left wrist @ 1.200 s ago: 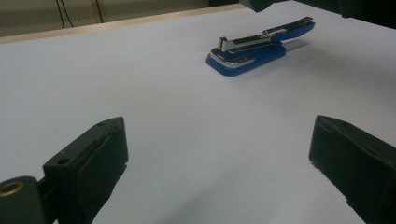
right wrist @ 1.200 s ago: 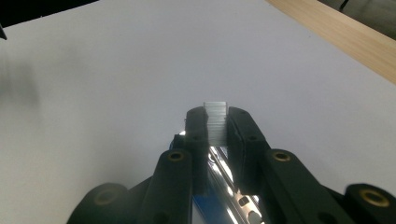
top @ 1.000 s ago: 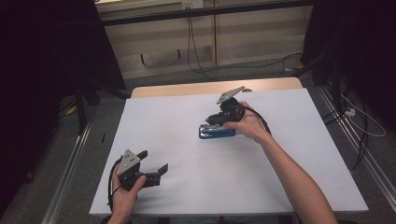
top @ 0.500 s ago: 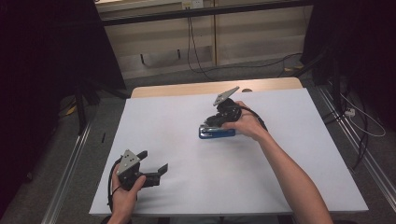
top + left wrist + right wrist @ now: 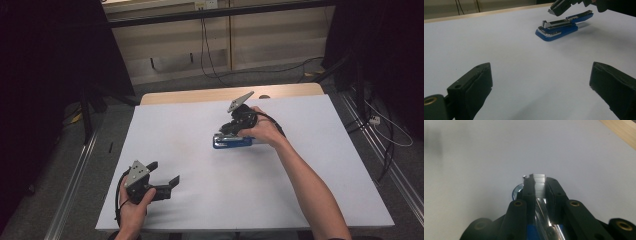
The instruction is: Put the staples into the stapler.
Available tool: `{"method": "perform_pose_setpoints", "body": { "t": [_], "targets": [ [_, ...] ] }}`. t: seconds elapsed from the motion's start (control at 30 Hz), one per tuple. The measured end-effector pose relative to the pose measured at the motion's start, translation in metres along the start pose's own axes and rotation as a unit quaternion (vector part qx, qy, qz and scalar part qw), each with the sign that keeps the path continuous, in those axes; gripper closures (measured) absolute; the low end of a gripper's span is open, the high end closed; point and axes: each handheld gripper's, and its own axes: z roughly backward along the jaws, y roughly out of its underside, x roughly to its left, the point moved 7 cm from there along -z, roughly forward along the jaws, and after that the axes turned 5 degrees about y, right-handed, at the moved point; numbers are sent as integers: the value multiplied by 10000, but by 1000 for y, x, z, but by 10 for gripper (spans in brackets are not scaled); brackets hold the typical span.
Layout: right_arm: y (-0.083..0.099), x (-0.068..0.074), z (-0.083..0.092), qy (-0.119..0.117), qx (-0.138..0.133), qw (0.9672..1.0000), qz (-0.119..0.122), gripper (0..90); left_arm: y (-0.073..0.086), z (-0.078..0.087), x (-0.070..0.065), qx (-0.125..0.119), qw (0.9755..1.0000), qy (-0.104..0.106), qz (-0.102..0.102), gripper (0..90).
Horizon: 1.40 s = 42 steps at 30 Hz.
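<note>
Left hand-held gripper (image 5: 162, 176) rests at the near left of the tabletop (image 5: 190, 150), well apart from the stapler (image 5: 232, 142); jaws wide, nothing between them. In the left gripper view its two pads frame bare white surface, with the stapler (image 5: 560, 26) far ahead.

Stapler: blue, chrome top arm, lying flat on its base near tabletop centre. Long axis runs left-right across the tabletop in the high view; the rounded blue front end points left, the rear end lies under the person's right hand. No brand, label or writing readable on it.

Right hand-held gripper (image 5: 226, 131) sits over the stapler. Right gripper view: jaws narrow, closed on a silver strip of staples (image 5: 539, 184) held above the stapler's chrome channel.
</note>
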Motion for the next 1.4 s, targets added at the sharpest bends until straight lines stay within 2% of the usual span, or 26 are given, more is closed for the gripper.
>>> {"method": "perform_pose_setpoints", "body": {
  "t": [0.03, 0.17, 0.33, 0.4, 0.57, 0.73, 0.87, 1.4],
  "targets": [
    [-1, 2, 0, -72, -21, 10000, 47, 791, 0, 0, 0, 1, 10000, 0, -2, 47],
    [-2, 3, -1, -99, 47, 9996, 248, 791, 0, 0, 1, -23, 10000, -1, 14, 48],
    [-4, 3, -1, -132, 67, 9993, 342, 791, 0, 0, 1, -2, 10000, 0, 6, 47],
    [-3, 5, -2, -238, 119, 9985, 482, 791, 0, 0, 1, 0, 10000, -3, 4, 47],
    [-2, 5, -5, -257, 190, 9979, 567, 791, 0, 0, 1, -1, 10000, -10, 31, 48],
    [0, 3, -7, -209, 305, 9964, 757, 791, 1, 0, 1, 13, 10000, -11, 24, 48],
    [0, 1, -8, -217, 283, 9951, 925, 791, 1, -1, 1, 16, 10000, -8, 12, 47],
    [1, 2, -11, -308, 361, 9924, 1134, 791, 1, 0, 1, 2, 10000, 0, 35, 48]
  ]
}}
